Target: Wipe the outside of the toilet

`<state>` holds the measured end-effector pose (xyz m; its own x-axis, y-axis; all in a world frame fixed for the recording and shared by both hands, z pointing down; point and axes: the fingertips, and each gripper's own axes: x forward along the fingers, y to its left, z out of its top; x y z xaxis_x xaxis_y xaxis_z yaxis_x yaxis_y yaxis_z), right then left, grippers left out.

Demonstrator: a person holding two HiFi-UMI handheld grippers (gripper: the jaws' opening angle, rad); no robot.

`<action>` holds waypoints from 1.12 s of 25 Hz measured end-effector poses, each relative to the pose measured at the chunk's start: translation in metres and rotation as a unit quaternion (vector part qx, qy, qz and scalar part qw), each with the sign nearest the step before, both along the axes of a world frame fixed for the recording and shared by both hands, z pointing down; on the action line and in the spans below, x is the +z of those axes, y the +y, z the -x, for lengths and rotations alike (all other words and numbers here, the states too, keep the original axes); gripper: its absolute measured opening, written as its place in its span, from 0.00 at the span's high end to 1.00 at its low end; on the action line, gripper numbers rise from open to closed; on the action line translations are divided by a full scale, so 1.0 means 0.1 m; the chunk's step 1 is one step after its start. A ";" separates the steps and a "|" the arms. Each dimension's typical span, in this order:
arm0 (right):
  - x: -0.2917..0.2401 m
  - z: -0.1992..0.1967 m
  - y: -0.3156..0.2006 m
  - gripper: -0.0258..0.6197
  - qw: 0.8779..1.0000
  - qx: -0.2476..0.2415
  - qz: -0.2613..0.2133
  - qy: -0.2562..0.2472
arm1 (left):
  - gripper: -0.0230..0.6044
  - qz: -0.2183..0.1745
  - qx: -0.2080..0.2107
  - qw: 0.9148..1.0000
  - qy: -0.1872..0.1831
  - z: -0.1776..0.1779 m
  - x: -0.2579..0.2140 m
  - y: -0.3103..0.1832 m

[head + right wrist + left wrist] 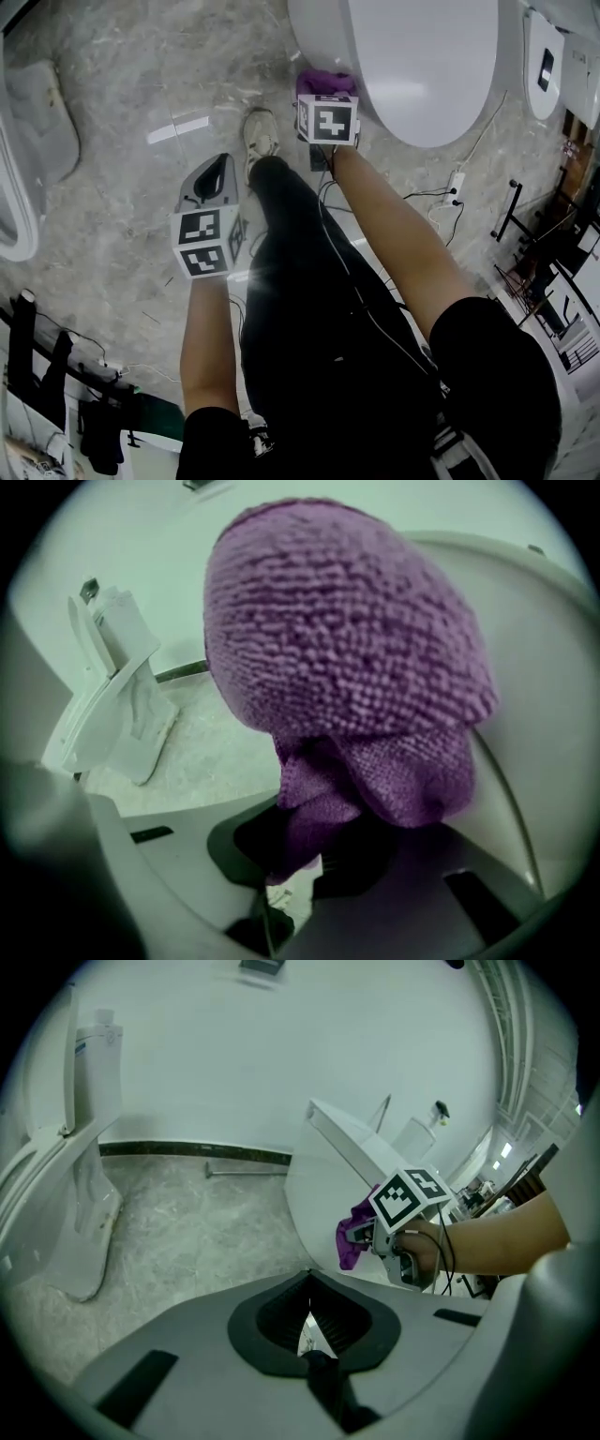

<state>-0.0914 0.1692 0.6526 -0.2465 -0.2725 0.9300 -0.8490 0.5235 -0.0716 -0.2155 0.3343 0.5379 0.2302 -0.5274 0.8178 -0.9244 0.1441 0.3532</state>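
Now the right tongs (pixel 305 860) are clamped on a purple cloth (pixel 347 658), which bunches out ahead of them and lies against the outer side of the white toilet (pixel 317 33), just below its closed lid (pixel 422 56). The left tongs (pixel 309 1321) are closed with nothing between them, held over the grey marbled floor (pixel 141 75), apart from the toilet. A shoe (pixel 260 136) stands on the floor between the two
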 end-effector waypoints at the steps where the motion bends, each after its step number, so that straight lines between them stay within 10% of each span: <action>1: 0.00 0.05 -0.06 0.87 1.000 0.014 0.000 -0.001 | 0.95 0.002 -0.003 1.000 0.001 0.05 0.01 -0.07; 28: 0.12 0.91 -1.25 0.87 0.991 0.130 -0.015 0.015 | 0.95 0.021 -0.028 0.999 0.022 1.39 0.05 -1.58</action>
